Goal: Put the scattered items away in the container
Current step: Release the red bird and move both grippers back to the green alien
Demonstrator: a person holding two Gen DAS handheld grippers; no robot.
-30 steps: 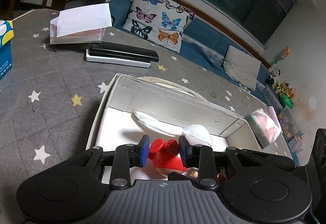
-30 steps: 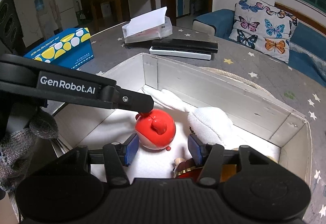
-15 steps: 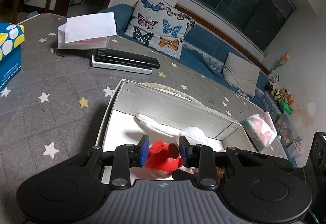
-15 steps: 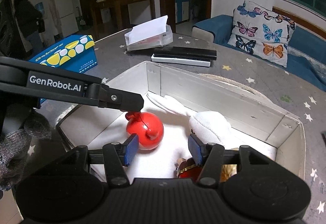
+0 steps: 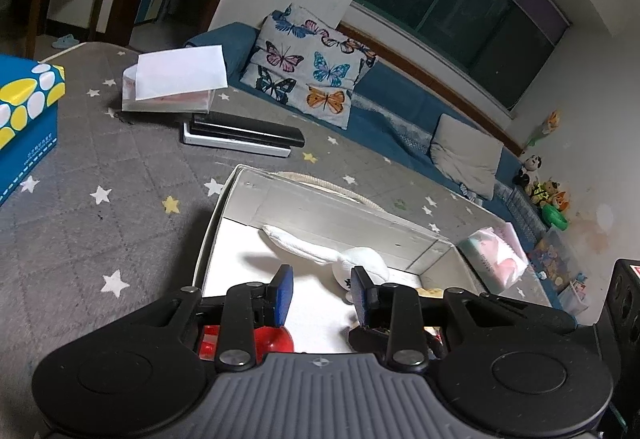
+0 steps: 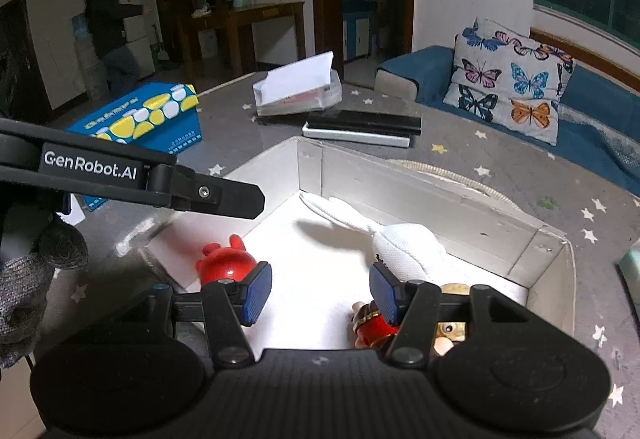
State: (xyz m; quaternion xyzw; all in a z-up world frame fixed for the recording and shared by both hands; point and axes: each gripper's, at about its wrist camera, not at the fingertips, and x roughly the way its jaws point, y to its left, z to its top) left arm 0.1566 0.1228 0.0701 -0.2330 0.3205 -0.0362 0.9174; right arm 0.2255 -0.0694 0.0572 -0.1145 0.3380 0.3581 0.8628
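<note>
The grey star-patterned quilted surface [image 5: 100, 231] lies bare on the near left and runs back to a blue sofa. The white open-topped rectangular cardboard box [image 6: 432, 195] sits on it, its pale floor clear in the middle. One blue box with yellow and white ovals [image 6: 140, 119] stands well left. One white plush rabbit [image 6: 404, 247], one red round toy [image 6: 224, 267] and two small figurines lie inside the white box. The left gripper [image 5: 322, 293], marked "GenRobot.AI", holds its fingers apart with nothing between them; the right gripper [image 6: 320, 293] likewise.
</note>
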